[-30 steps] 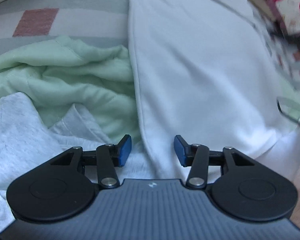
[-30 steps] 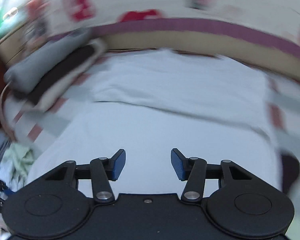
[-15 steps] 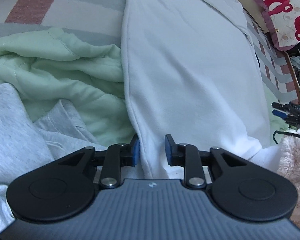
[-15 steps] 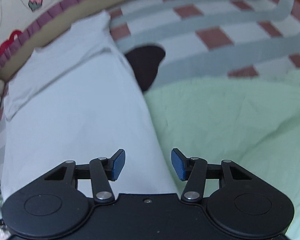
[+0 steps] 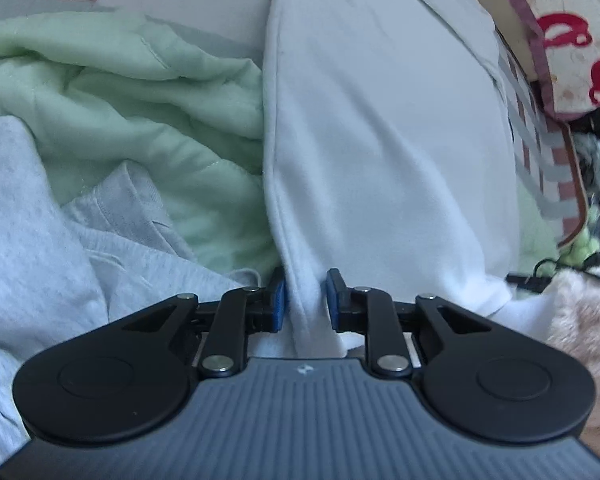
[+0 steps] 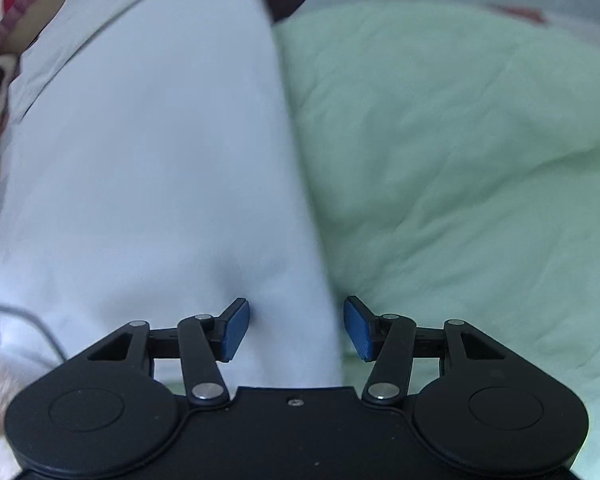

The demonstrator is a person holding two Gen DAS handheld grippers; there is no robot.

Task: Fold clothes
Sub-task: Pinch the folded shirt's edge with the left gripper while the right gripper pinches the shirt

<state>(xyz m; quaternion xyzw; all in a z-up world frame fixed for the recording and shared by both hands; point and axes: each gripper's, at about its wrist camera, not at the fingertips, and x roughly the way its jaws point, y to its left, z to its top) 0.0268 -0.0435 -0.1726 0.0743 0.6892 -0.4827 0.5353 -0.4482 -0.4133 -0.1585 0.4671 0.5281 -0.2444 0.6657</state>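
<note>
Cloth is all I am dealing with: a white garment (image 5: 379,140), soft and limp, lies stretched along the bed (image 5: 228,12) with its far end up by the patterned headboard edge (image 5: 571,40) and its near end under my grippers. It looks like thick cotton jersey, light to lift, likely to sag and drag rather than hold a shape, and not slippery against the blue pads.

My left gripper (image 5: 304,300) has a bunched ridge of the garment's left hem between its nearly closed jaws; they have just eased open a touch, but both pads seem pressed on the fabric, so I judge it gripped. My right gripper (image 6: 296,328) stands about half open over the garment's other long edge (image 6: 300,200), where white meets the pale green quilt (image 6: 459,160); the cloth runs between the pads, which do not pinch it yet.

I would take that edge near the corner, matching the left hold, so the fold lifts evenly.

A crumpled grey garment (image 5: 40,240) lies left of the white one. No brand, label or readable writing shows anywhere; the headboard fabric carries only red motifs.
</note>
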